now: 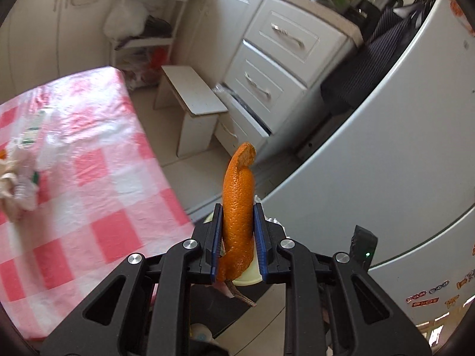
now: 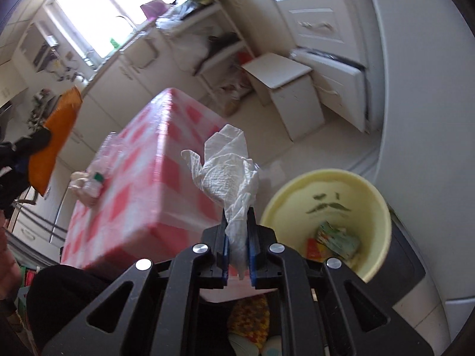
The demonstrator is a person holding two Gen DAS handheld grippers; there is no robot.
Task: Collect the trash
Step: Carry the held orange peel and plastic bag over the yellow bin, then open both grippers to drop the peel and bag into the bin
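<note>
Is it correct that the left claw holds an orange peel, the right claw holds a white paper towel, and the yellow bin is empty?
Not quite: the yellow bin already holds colourful wrappers, as the right wrist view shows. The left claw does hold the orange peel, the right claw the white paper towel.

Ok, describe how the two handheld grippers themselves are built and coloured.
Both look alike. The left gripper and the right gripper have matte black linkage arms with triangular cutouts, round silver pivot bolts and flat blue finger pads. Beside the left one stands a small black module with a green light.
</note>
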